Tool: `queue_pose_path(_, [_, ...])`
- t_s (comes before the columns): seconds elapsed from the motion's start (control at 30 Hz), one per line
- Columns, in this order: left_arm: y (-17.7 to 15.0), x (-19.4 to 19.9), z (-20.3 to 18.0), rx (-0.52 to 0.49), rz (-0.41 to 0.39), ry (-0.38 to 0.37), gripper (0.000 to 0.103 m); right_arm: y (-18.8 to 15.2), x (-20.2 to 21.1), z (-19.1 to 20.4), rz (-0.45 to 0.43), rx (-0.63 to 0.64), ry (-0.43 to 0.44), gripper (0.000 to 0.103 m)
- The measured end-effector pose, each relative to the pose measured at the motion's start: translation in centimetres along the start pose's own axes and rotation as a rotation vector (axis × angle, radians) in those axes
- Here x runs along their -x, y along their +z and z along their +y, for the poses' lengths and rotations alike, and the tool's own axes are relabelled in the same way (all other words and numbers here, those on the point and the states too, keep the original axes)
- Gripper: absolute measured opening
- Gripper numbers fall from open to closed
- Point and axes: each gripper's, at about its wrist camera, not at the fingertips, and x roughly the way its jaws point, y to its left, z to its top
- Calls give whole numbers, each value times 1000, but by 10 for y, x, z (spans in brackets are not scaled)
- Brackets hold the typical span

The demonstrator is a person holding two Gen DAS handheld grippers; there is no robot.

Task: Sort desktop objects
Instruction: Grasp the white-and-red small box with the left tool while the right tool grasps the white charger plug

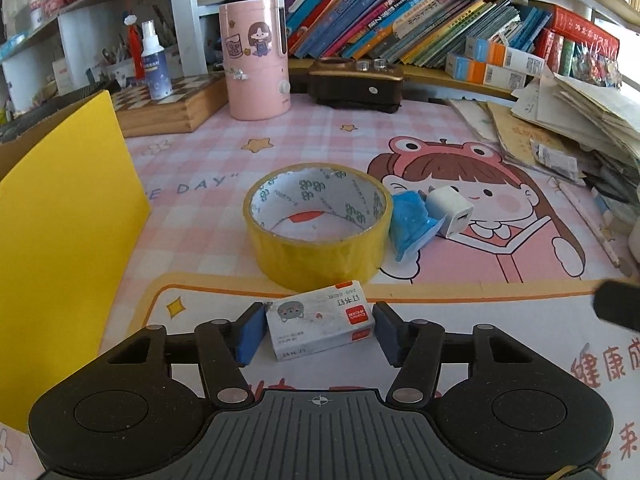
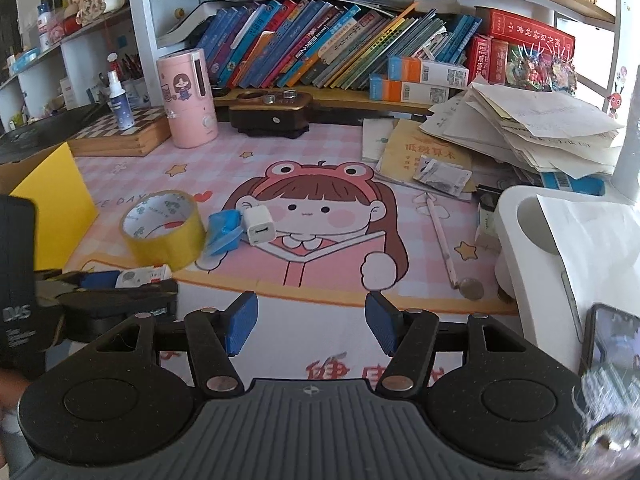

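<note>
- At the far left stands a yellow board (image 1: 60,240), likely the wall of a carton; if it is where sorted things go, the carry from here is short and leftward.
- The left gripper (image 1: 318,330) straddles a staple box (image 1: 320,326) that lies flat on the worktop (image 1: 460,320), near the front edge. Its blue pads (image 1: 252,332) stand on either side of the box, very close to its short ends; whether they already press on it I cannot tell.
- To do this grasp well, I would centre the box between the pads, since it sits slightly skewed to them, then squeeze evenly so it does not twist out. The cardboard looks light and stiff, so moderate pressure should do.
- Just beyond the box, touching or nearly so, stands a roll of yellow tape (image 1: 318,226). Lift straight up before moving off, so the box does not nudge the roll.
- Right of the roll lies a crumpled blue wrapper (image 1: 410,220), and against it a white charger plug (image 1: 450,210); both likely wait their turn.
- The right gripper (image 2: 311,324) hovers with jaws spread wide and nothing between them, over bare worktop nearer the front edge. It is best kept clear of the left one.
</note>
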Motion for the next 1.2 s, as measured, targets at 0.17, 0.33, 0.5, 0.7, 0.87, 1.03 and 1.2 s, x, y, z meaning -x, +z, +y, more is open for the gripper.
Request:
queue_pose_path(0.17, [-1, 24, 14, 25, -11, -25, 57, 10, -20, 3, -25, 50, 21, 58])
queue_pose_path(0.33, [-4, 63, 34, 89, -33, -69, 58, 26, -53, 12, -37, 103, 62, 50])
queue_pose_path(0.5, [-11, 89, 35, 14, -36, -60, 58, 45, -89, 25, -64, 148, 71, 47])
queue_pose_path(0.7, [-15, 102, 41, 28, -41, -61, 58, 49, -125, 38, 3, 222, 78, 36])
queue_pose_path(0.87, [-15, 109, 44, 28, -52, -56, 58, 47, -135, 36, 16, 193, 99, 33])
queue_pose_path(1.03, [-20, 115, 42, 20, -53, -68, 58, 45, -138, 35, 25, 187, 126, 24])
queue_pose_path(1.2, [-23, 120, 41, 19, -64, -97, 58, 44, -112, 28, -1, 173, 111, 24])
